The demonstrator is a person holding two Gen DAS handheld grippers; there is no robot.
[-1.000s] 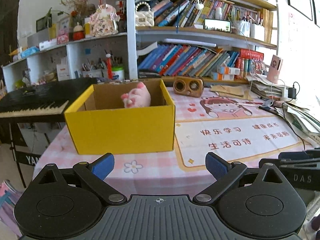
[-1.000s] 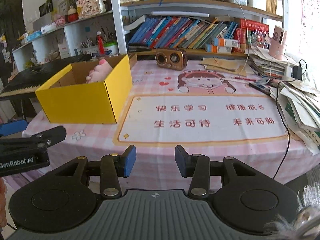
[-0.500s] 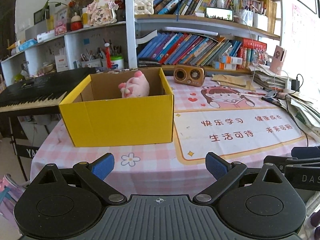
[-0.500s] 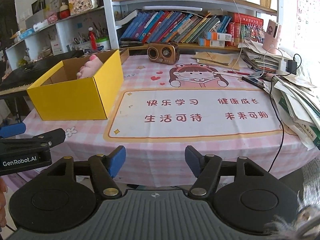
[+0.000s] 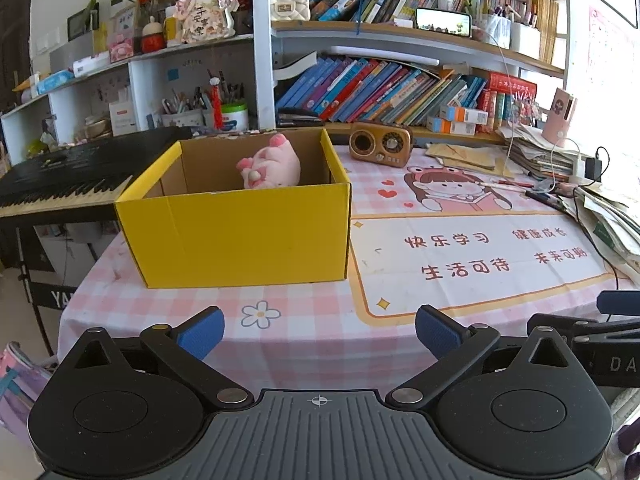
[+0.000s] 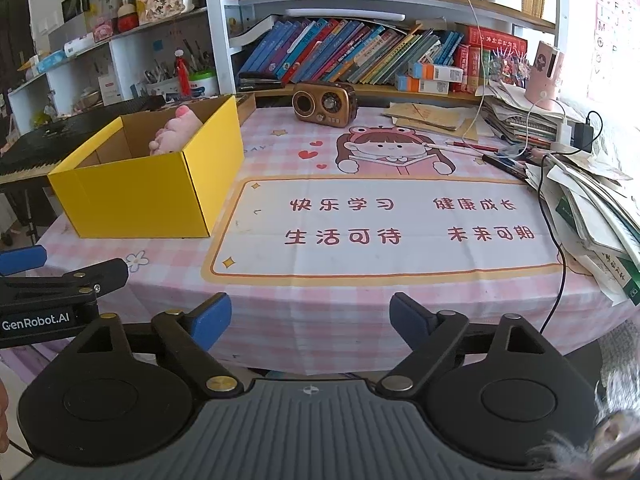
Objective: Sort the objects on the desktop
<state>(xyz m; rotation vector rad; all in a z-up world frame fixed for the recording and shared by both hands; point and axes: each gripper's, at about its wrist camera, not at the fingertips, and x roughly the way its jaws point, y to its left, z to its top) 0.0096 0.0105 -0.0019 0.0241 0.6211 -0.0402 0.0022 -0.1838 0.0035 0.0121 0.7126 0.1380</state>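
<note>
A yellow cardboard box (image 5: 244, 236) stands on the left of the pink checked tablecloth (image 5: 304, 332); it also shows in the right wrist view (image 6: 140, 196). A pink plush pig (image 5: 270, 164) lies inside it, also visible from the right (image 6: 176, 132). My left gripper (image 5: 320, 332) is open and empty, held back over the table's near edge. My right gripper (image 6: 310, 320) is open and empty, also near the front edge, to the right of the left one (image 6: 60, 292).
A brown retro radio (image 5: 380, 144) stands at the back of the table. Stacked papers, pens and cables (image 6: 592, 200) crowd the right side. A printed mat (image 6: 380, 224) covers the middle. A black keyboard (image 5: 68, 180) stands left of the table. Bookshelves (image 5: 400, 92) rise behind.
My right gripper's jaws have opened wide from nearly closed. Both grippers have drawn back and risen slightly, so the table looks further away.
</note>
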